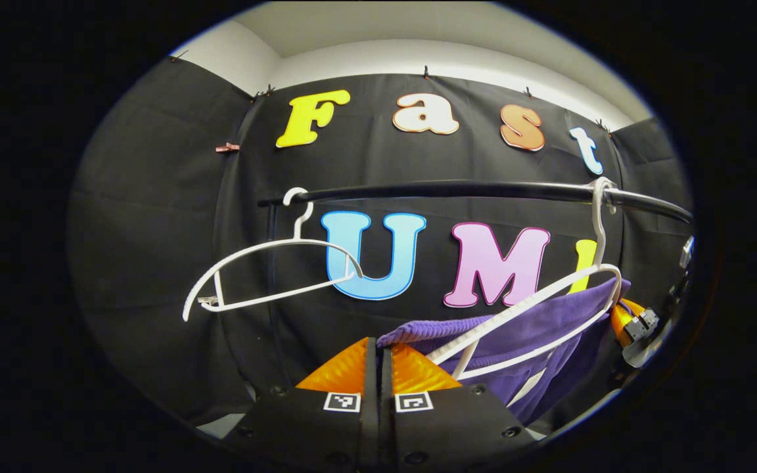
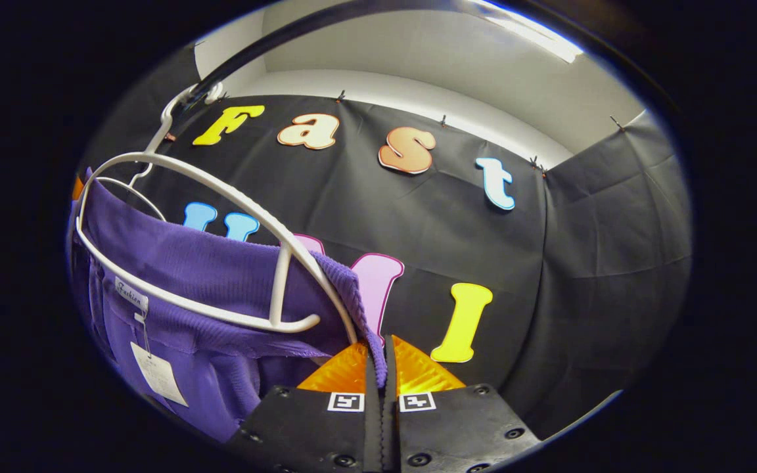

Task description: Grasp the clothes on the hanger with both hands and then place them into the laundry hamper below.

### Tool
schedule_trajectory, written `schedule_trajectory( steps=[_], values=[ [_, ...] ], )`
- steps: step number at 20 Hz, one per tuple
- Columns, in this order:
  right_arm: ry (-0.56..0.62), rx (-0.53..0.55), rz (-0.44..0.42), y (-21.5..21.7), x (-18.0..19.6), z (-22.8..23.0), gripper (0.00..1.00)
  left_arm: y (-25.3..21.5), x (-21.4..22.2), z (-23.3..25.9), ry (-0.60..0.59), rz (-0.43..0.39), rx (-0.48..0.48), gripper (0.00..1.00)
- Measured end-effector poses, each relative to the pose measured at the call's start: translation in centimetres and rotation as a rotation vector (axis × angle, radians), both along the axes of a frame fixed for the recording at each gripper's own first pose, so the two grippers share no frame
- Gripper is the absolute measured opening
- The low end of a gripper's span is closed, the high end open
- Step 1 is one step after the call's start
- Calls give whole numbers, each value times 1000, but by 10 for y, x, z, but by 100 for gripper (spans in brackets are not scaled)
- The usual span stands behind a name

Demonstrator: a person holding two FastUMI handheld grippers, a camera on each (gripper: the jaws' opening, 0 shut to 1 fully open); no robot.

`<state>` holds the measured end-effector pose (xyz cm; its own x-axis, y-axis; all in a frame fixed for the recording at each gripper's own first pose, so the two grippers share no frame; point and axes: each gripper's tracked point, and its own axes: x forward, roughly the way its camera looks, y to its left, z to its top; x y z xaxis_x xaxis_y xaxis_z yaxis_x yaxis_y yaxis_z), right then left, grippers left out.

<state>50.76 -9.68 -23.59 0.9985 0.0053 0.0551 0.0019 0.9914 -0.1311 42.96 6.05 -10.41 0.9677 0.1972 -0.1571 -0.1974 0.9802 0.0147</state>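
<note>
— Pinching the purple garment (image 2: pixel 221 276) at both ends of its white hanger (image 2: pixel 221 197): left gripper (image 1: pixel 378 351), right gripper (image 2: pixel 378 358).
— Grasping step, I think. Next: slide it off, lower to hamper.

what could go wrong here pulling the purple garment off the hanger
The right gripper pinches only a thin edge of the purple garment, so it may slip out. The garment is draped over the white hanger, so pulling could drag the hanger off the rail or swing it.

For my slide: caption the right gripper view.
Shut tongs pinch the purple garment's edge on a white hanger.
</note>
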Motion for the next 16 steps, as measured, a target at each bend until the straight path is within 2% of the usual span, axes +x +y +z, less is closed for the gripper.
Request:
schedule_trajectory(
  steps=[3, 6, 8, 12, 16],
  values=[
    [26, 26, 11, 5, -3, -7, 5, -4, -5, -7, 23, -5, 27, 5],
    [56, 44, 11, 9, 0, -11, 5, 1, -3, -24, 87, -6, -9, 5],
    [64, 50, 15, 13, 0, -15, 5, 7, -5, -28, 89, 10, -13, 5],
    [141, 56, 60, 32, -9, -49, 5, 7, -18, -83, 188, 7, -60, 5],
    [217, 72, 68, 44, -38, -84, 5, -3, -28, -125, 210, -9, -46, 5]
  ],
)
